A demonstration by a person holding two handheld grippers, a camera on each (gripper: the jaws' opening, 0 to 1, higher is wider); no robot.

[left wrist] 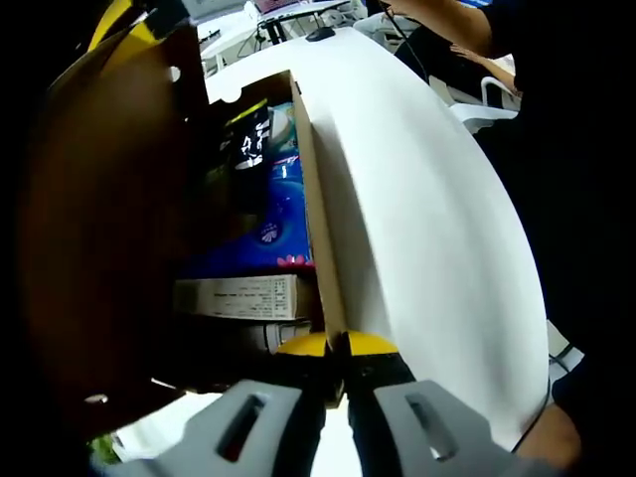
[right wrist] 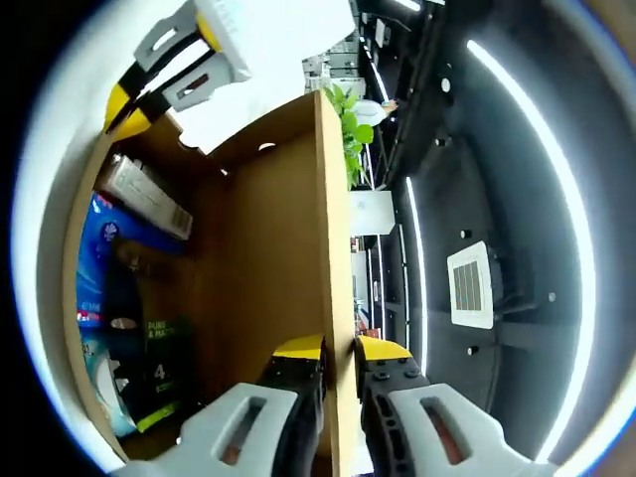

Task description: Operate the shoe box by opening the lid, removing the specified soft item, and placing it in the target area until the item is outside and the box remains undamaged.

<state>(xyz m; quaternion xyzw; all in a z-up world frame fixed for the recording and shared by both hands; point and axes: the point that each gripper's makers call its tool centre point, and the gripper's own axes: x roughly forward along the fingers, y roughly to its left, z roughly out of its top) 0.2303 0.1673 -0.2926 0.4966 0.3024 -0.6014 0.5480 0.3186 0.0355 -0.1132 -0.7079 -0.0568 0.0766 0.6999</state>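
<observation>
Shoe box [left wrist: 149,199] lies open on the white surface [left wrist: 427,229], packets inside – left gripper [left wrist: 336,350] pinches its side wall edge, right gripper [right wrist: 340,350] clamps the raised lid [right wrist: 288,229] edge

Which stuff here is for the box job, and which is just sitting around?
For the job:
shoe box
box lid, pinched by the left gripper
right gripper, pinching the box wall
blue soft pack inside

Just around:
potted plant
white chair
ceiling lights
</observation>
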